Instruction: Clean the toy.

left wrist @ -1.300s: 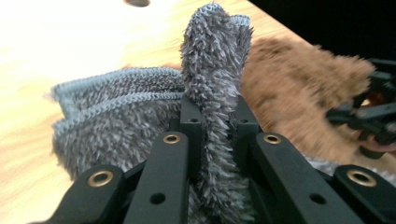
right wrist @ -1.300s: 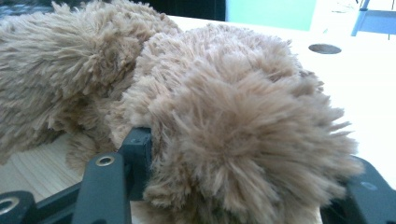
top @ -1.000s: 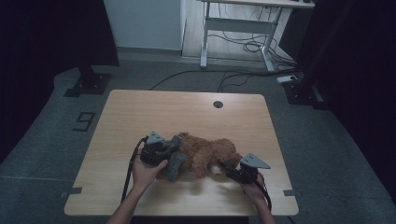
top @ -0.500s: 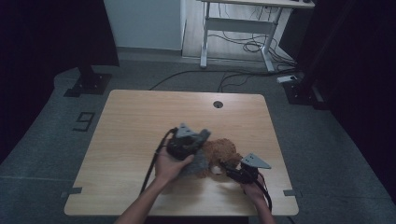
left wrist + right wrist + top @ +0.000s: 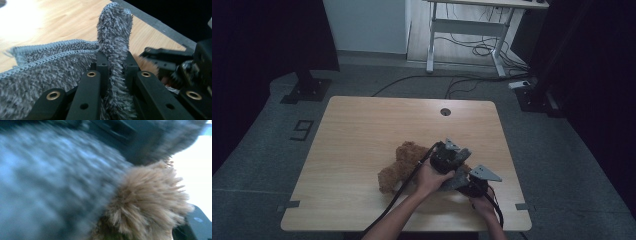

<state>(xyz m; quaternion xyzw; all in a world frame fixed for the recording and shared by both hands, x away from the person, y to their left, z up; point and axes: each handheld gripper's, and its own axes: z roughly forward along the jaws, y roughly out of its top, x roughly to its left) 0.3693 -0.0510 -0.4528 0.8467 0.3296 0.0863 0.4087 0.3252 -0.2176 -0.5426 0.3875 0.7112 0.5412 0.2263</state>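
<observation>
Here, the left gripper (image 5: pixel 113 72) pinches a grey shaggy cloth (image 5: pixel 50 72) between its jaws; the right gripper's (image 5: pixel 475 186) grip is unclear — the brown plush bear (image 5: pixel 404 165) beside them could drag off.

A grey shaggy cloth (image 5: pixel 50 72) with a stitched hem lies partly over a brown plush toy (image 5: pixel 404 165). One fold of the cloth stands upright, pinched thin; the rest spreads flat beside it. The toy lies on its side on the table (image 5: pixel 362 130), near the front edge, its fluffy tan fur touching the cloth.
</observation>
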